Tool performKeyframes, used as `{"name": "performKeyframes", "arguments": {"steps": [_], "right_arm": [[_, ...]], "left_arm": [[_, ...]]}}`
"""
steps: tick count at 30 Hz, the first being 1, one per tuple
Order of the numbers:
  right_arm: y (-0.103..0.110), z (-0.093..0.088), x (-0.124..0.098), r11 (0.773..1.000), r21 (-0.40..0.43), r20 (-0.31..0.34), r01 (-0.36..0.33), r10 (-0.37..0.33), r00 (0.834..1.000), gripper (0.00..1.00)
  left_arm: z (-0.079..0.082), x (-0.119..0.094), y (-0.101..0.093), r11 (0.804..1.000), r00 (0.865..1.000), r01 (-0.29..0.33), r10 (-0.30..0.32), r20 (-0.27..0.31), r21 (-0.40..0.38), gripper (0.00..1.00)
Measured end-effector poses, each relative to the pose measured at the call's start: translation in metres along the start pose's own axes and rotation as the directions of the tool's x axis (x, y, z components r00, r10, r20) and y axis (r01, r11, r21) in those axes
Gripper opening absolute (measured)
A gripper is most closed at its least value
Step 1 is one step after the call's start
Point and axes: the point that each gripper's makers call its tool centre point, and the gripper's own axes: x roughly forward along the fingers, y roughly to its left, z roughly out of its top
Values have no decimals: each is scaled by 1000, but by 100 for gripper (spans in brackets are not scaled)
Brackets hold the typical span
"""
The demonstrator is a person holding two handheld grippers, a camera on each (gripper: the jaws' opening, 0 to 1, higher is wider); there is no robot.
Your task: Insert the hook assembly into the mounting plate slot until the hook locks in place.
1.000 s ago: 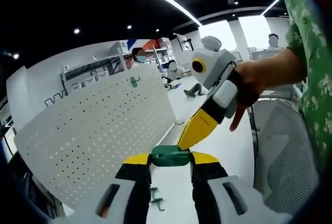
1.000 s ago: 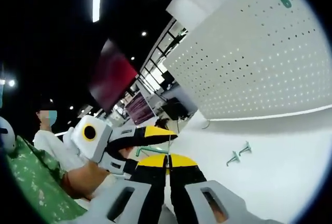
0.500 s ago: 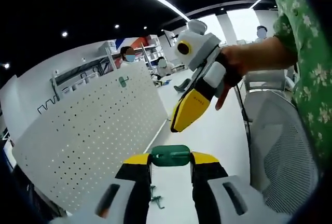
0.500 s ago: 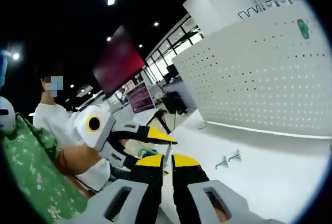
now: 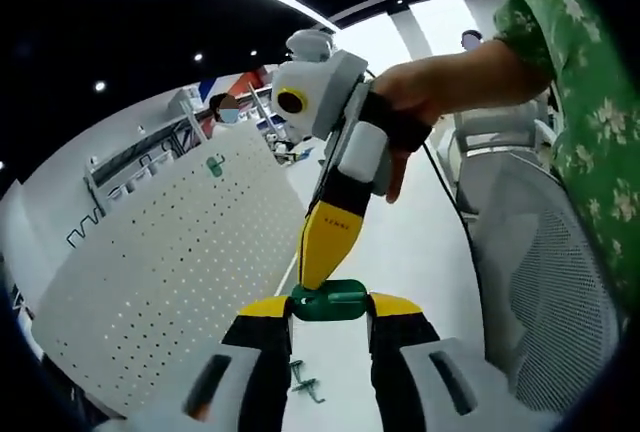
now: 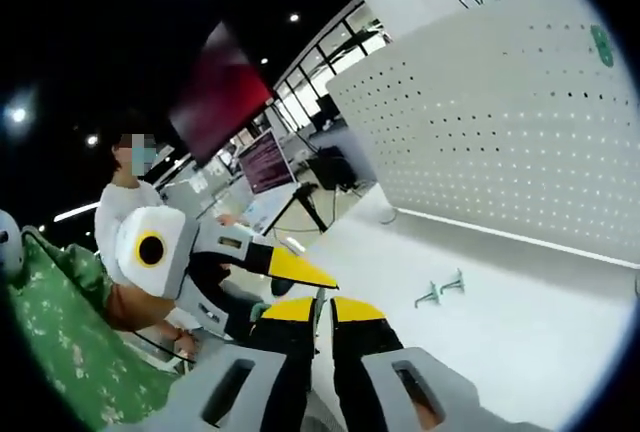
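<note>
My left gripper (image 5: 328, 314) is shut on a small green hook piece (image 5: 328, 301), held crosswise between its yellow jaw tips. My right gripper (image 5: 322, 252) comes down from the upper right, jaws together, and its yellow tip meets the top of the green piece. In the right gripper view my right gripper (image 6: 322, 310) has its jaws nearly together, with a thin pale sliver in the gap that I cannot identify. The left gripper (image 6: 300, 274) sits just left of it. The white perforated mounting plate (image 5: 160, 262) (image 6: 500, 132) stands upright and carries one green hook (image 5: 213, 164) (image 6: 601, 45).
Two loose green hooks (image 5: 305, 384) (image 6: 440, 289) lie on the white table (image 5: 420, 252) in front of the plate. A grey mesh chair (image 5: 545, 292) stands at the right, beside a green patterned sleeve (image 5: 585, 112). Beyond the table are a monitor (image 6: 265, 162) and a seated person (image 6: 125, 217).
The right gripper, held higher and apart from the green piece half a second ago, has swung left and down until its tip touches it. The left gripper's hold is unchanged.
</note>
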Motion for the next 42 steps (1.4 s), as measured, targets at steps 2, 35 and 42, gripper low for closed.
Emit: {"name": "performKeyframes", "arguments": {"steps": [2, 35, 42], "right_arm": [[1, -1, 0, 1000, 16, -5, -6, 6, 1000, 2], [-9, 16, -8, 980, 194, 161, -37, 5, 987, 0], [-15, 26, -10, 973, 228, 239, -39, -17, 971, 0]], "left_arm": [[0, 1, -1, 1000, 1000, 1, -1, -9, 19, 30], [-4, 4, 15, 924, 992, -76, 106, 61, -374, 40], [0, 2, 22, 804, 979, -56, 159, 124, -592, 36]]}}
